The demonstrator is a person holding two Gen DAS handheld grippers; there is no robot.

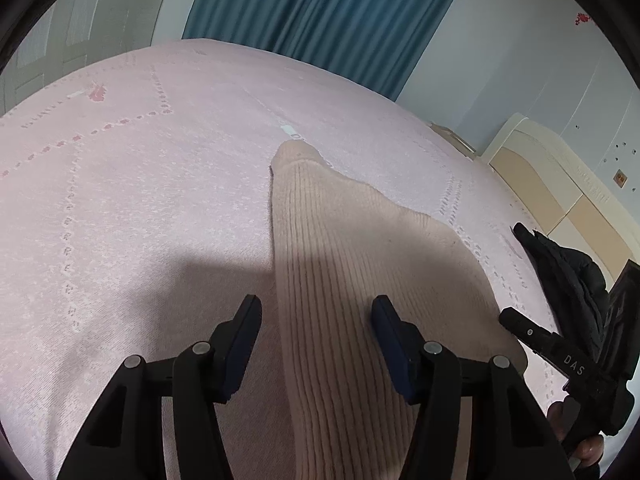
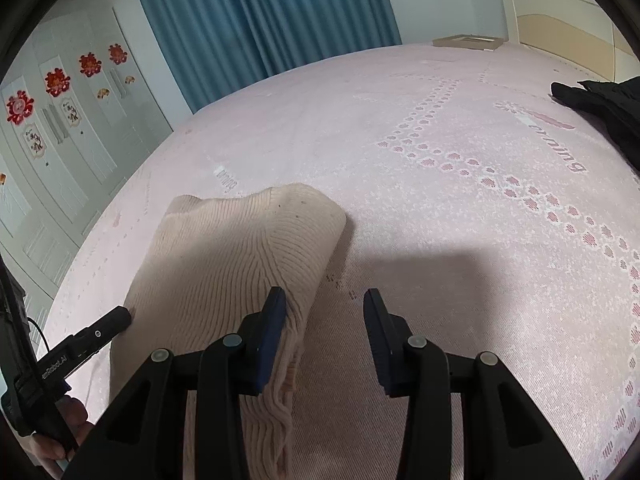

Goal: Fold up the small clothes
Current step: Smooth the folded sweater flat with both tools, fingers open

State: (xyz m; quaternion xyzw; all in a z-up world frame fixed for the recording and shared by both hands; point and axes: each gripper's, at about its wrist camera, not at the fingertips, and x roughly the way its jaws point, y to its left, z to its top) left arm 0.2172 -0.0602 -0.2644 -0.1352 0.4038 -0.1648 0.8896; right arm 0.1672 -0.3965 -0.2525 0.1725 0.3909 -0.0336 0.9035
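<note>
Beige ribbed knit garment point(image 1: 340, 264) lies flat on the pink bed cover point(image 1: 140, 200), folded into a long narrow shape that runs away from my left fingers toward the far side of the bed. My left gripper point(image 1: 316, 316) hangs over its near end, fingers point(image 1: 248, 320) spread, one on each side of the knit, the left one over bare cover just beside the garment's edge, the right one over the ribbing; pads not pressing on anything that I can see. My right gripper point(image 2: 325, 308) sits at the garment's right edge: fingers point(image 2: 274, 312) parted, the left one over or against the loose folded edge of the knit, the right one above plain cover with nothing under it. Cannot tell if that left pad touches the fabric. Between the right fingers only bed cover shows. In the right wrist view the garment point(image 2: 240, 248) bulks to the left of my fingers, its far corner rounded and slightly raised. Dark shadow falls across the cover ahead of both grippers. Black clothing point(image 2: 600, 108) lies well apart, far right on the bed. Blue curtain point(image 1: 320, 16) hangs beyond the bed's far edge.
</note>
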